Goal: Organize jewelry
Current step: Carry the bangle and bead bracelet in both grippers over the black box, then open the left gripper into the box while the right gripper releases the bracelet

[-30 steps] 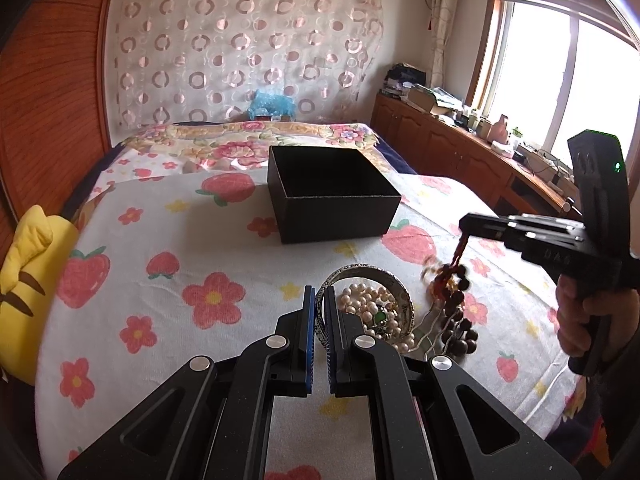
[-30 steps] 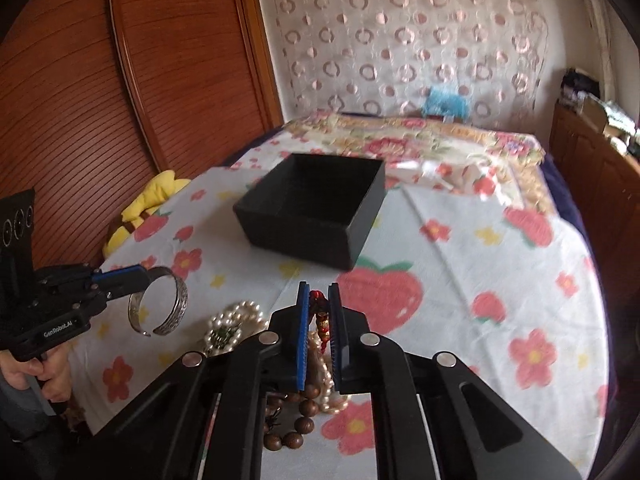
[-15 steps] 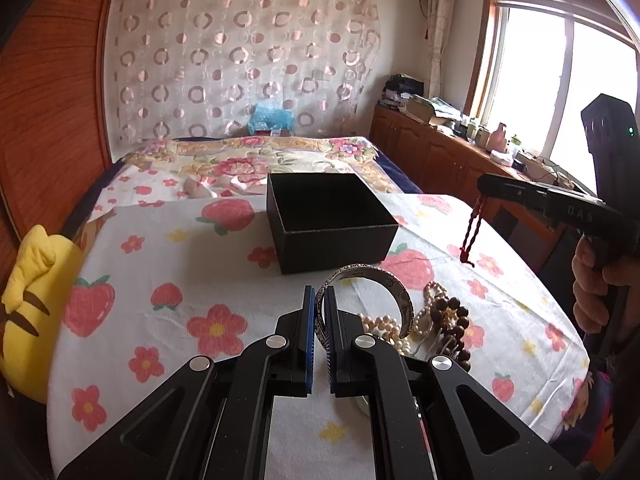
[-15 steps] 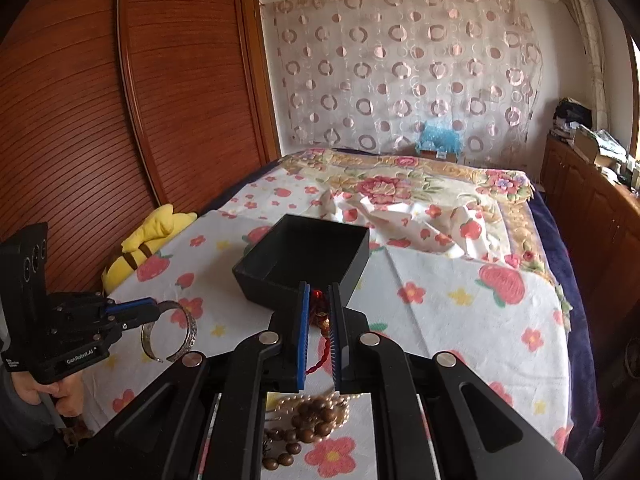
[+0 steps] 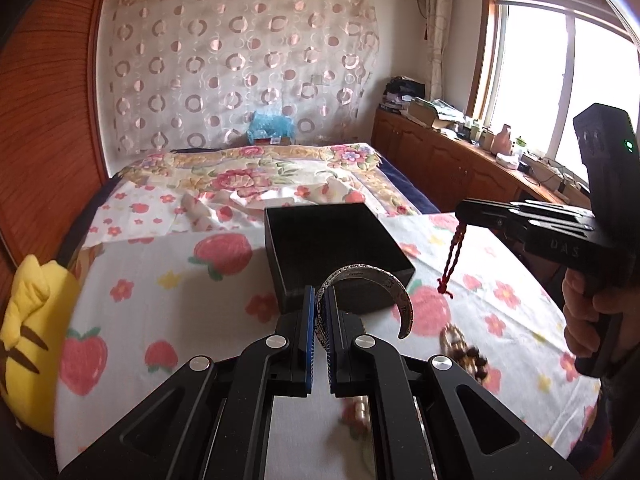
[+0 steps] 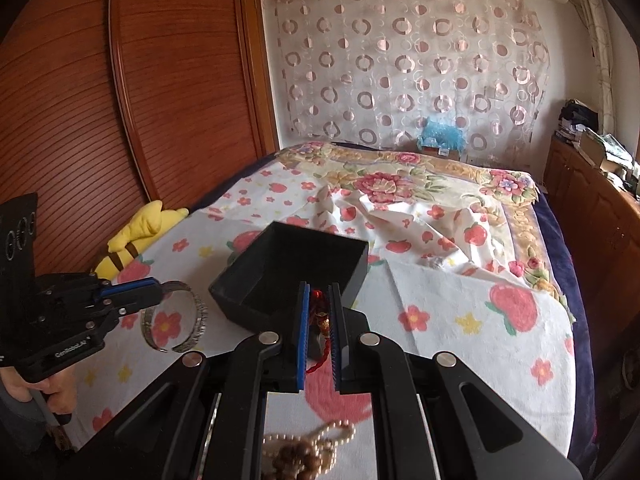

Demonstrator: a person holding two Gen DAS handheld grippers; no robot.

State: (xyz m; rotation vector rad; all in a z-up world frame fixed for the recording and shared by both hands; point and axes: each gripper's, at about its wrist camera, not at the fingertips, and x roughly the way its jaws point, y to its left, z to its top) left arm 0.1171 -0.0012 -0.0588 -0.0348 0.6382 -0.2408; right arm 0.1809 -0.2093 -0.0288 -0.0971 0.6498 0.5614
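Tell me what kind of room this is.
Most likely a home bedroom. The work surface looks like a bed under a strawberry-print sheet with a floral quilt behind it, a yellow plush toy at its edge, and a patterned curtain across the back wall.

Both grippers now stand higher and nearer the black box. The silver bangle, once over the pearls, overlaps its front wall at frame centre. The red cord hangs clear of the bead pile, lower right.

Box on bed; plush left; beads before box.
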